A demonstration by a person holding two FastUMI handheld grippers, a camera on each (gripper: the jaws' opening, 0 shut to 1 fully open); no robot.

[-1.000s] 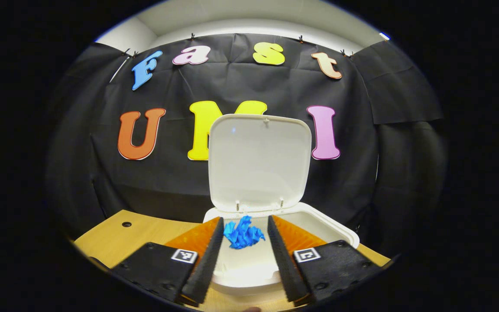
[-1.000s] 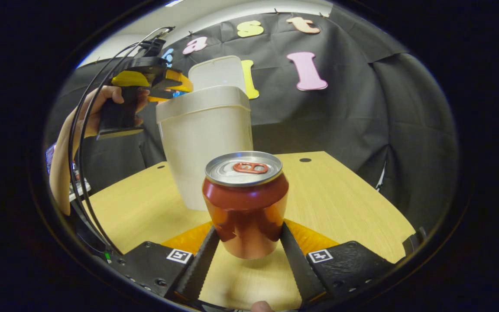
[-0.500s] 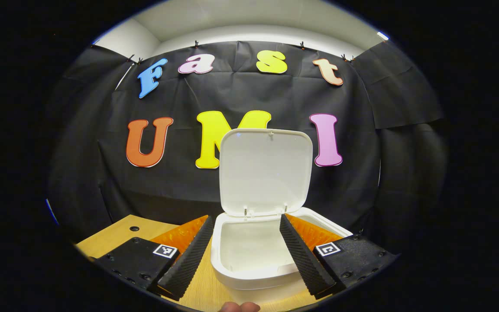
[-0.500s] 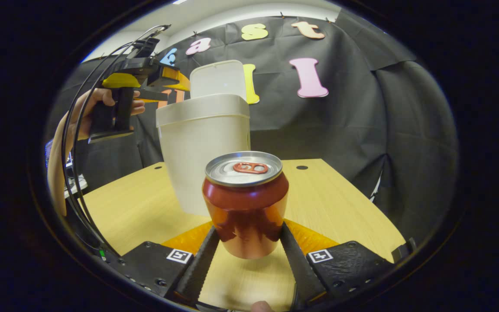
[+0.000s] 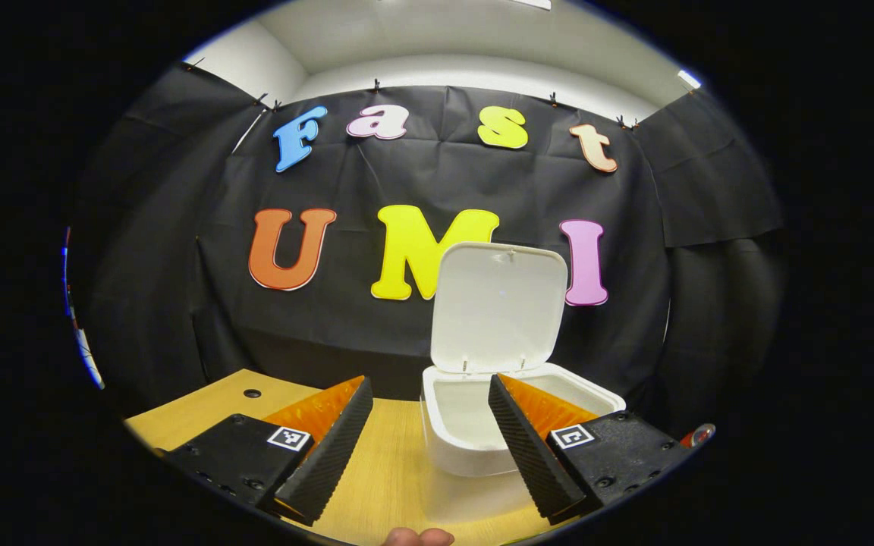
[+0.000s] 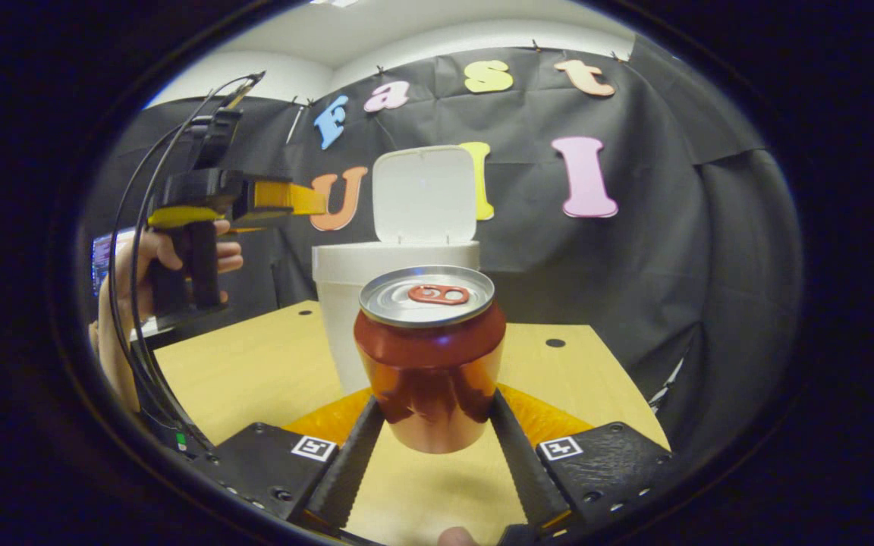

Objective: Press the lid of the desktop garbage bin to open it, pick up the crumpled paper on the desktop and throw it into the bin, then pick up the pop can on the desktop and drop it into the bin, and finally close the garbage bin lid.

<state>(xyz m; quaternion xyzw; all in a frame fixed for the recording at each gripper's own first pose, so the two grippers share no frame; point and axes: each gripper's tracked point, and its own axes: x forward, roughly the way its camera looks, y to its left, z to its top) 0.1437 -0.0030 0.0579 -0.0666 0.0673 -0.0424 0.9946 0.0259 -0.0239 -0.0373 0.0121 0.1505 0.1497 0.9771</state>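
The white bin [image 5: 448, 436] stands on the wooden table with its lid [image 5: 499, 307] upright; the part of its inside that I see is bare white. My left gripper [image 5: 429, 455] is open with nothing between its fingers, held in front of the bin and a little to its left. In the right gripper view, my right gripper [image 6: 433, 455] is shut on a red pop can [image 6: 431, 356], upright, with tabletop showing under its base. Behind the can are the bin [image 6: 346, 277] and its lid [image 6: 424, 193]. To the bin's left a hand holds the left gripper [image 6: 308, 201] above the table.
The wooden table [image 6: 255, 364] has small round holes [image 6: 555, 343] near its back edge. Black cloth walls close in behind and to the right. A screen [image 6: 103, 258] shows at the far left, beyond the table. A sliver of the can [image 5: 699, 434] shows at the right edge.
The blue crumpled paper left the left gripper's fingers over the bin; that gripper opened wider and drew back to the left. The right gripper rose with the can.
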